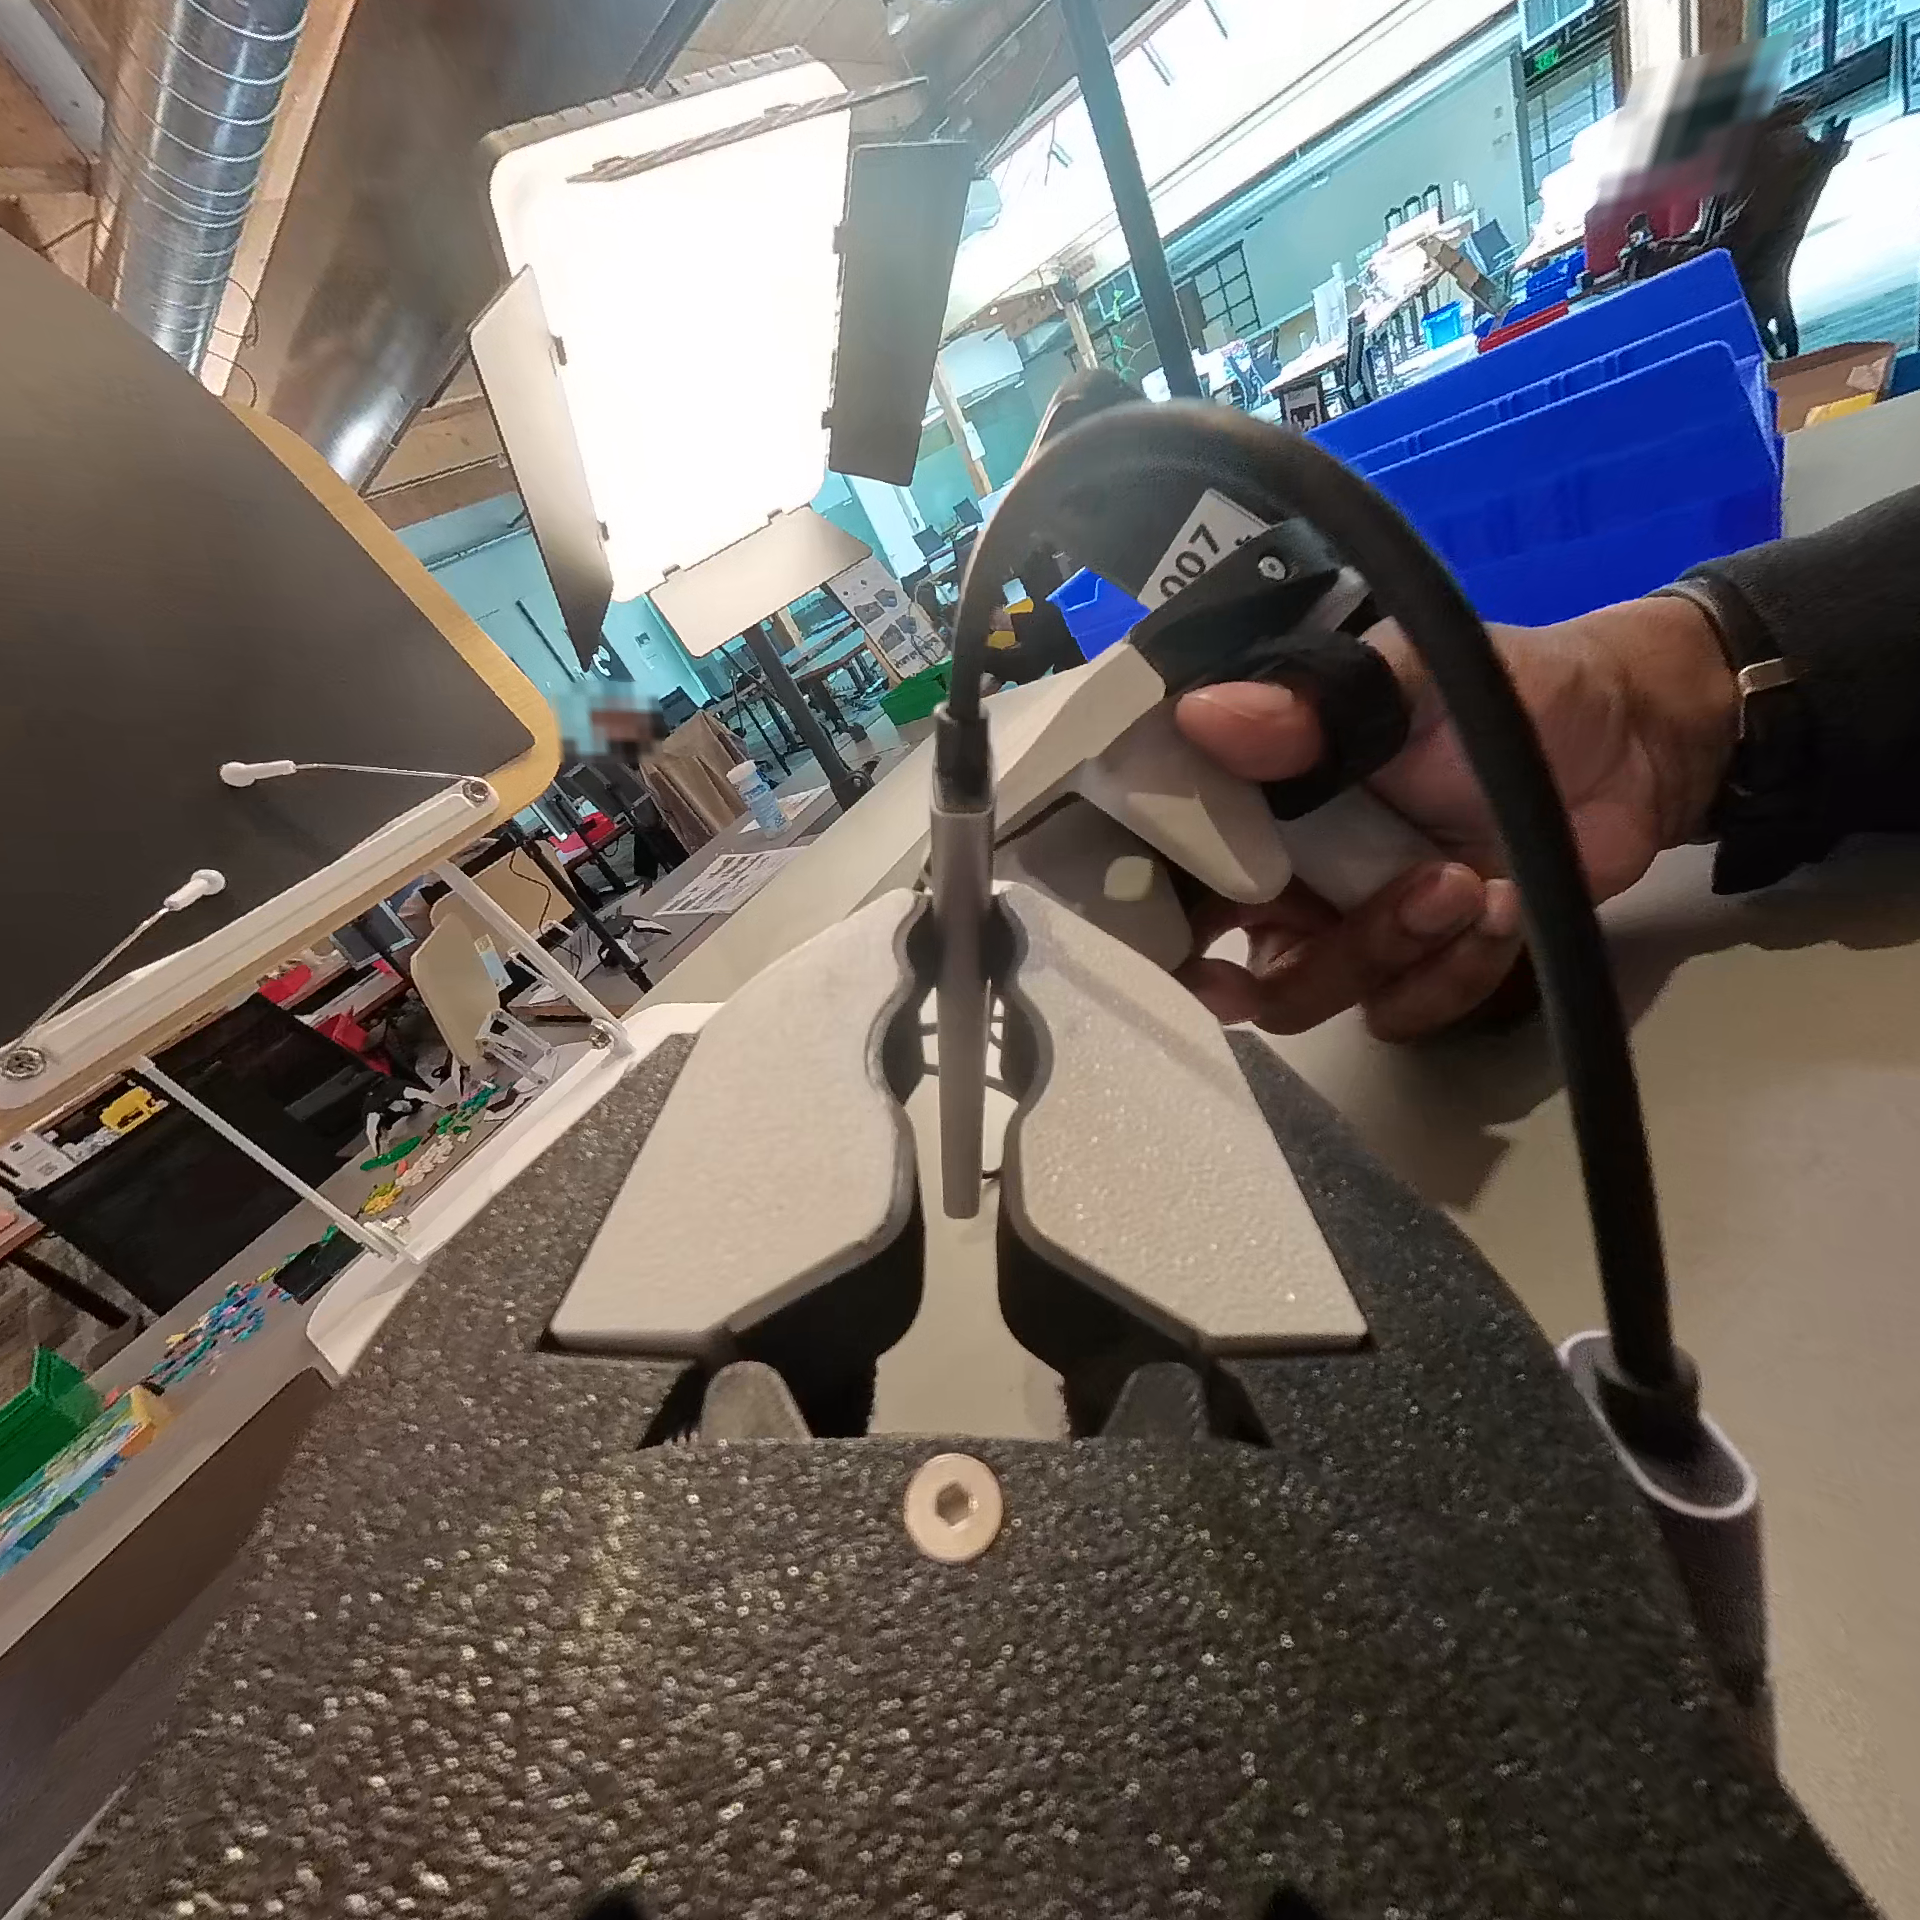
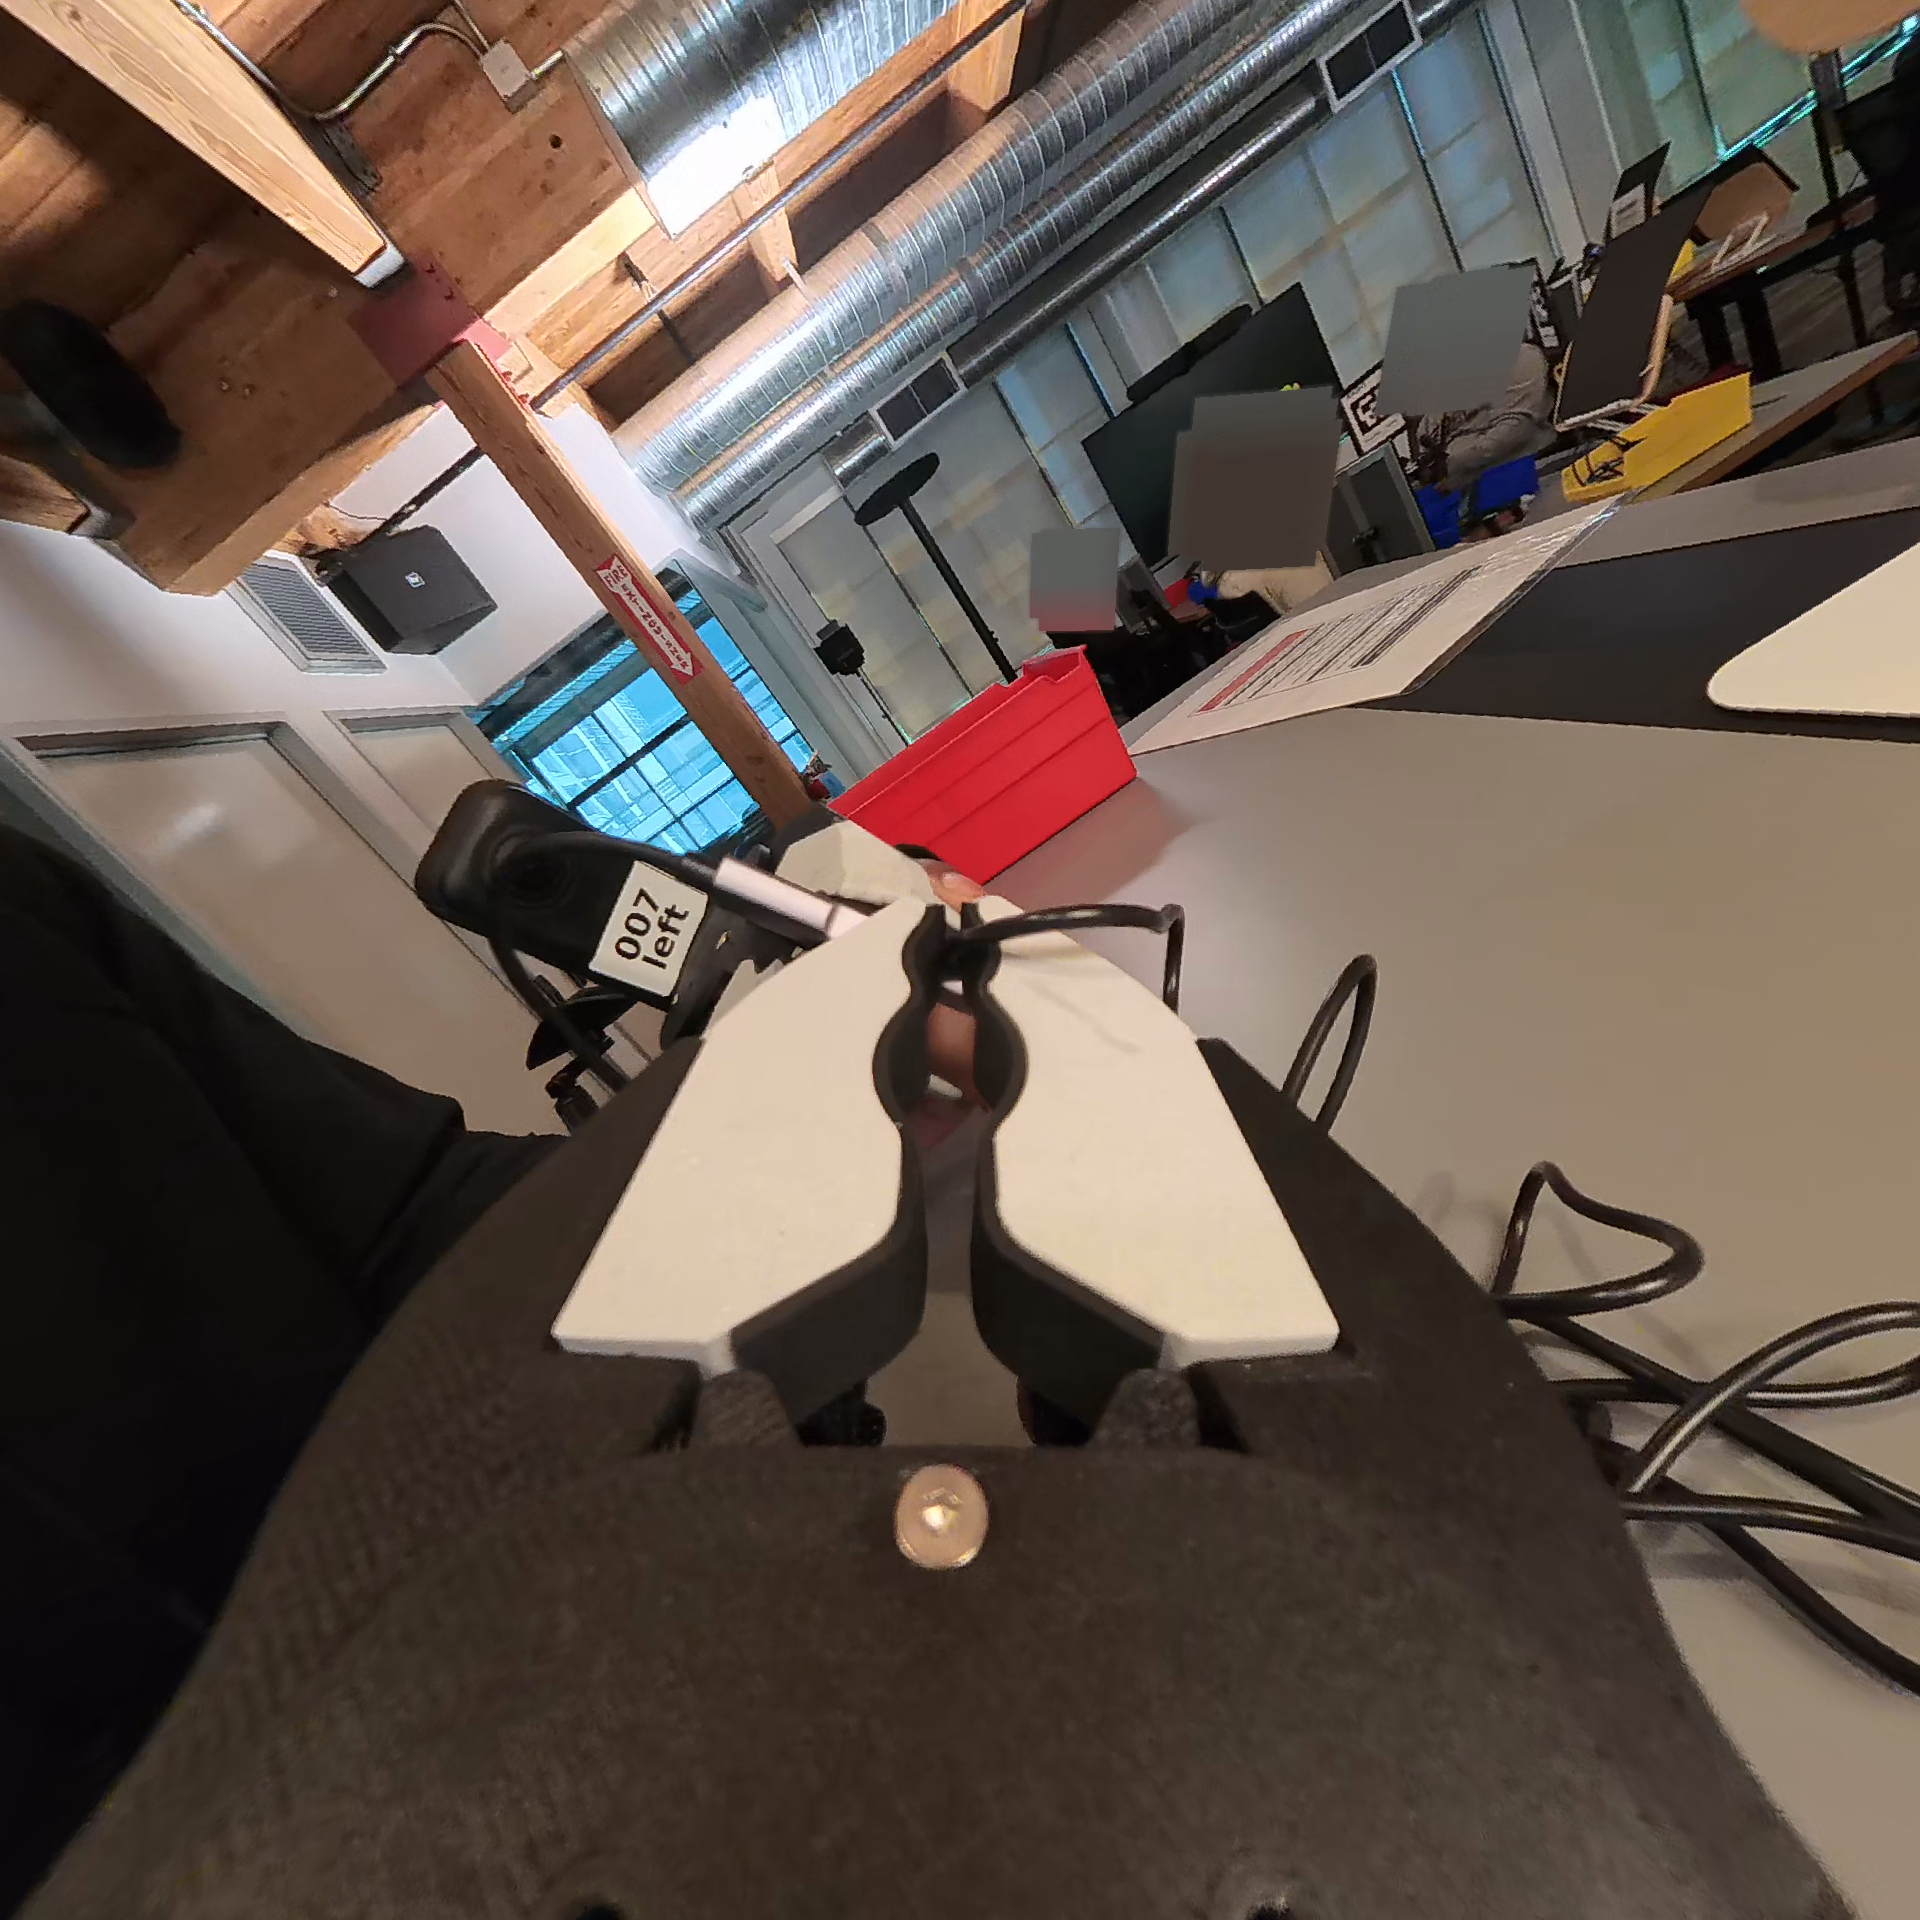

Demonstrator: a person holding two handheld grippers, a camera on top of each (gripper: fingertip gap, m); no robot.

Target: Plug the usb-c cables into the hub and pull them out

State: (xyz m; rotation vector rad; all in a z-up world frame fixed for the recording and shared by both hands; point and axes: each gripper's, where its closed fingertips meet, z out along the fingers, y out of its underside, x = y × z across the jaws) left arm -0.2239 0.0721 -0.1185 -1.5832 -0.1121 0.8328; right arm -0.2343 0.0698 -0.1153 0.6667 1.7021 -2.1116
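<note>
Left gripper clamped on hub, held upright above table. Right gripper pinches thin cable at tips, near hub. Risk: weak tip pinch slips, plug misaligns with port.

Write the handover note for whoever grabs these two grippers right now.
Left gripper: shut on the hub, a slim grey bar held edge-on between the jaws, its thick black lead looping off to the right.
Right gripper: shut on a thin black cable, held right up against the left one.
Spare cables lie tangled on the grey table.
Done: both pieces are gripped. Whether the plug is seated cannot be seen.
Left: check the seating, pull out, repeat with the other cables.
</note>
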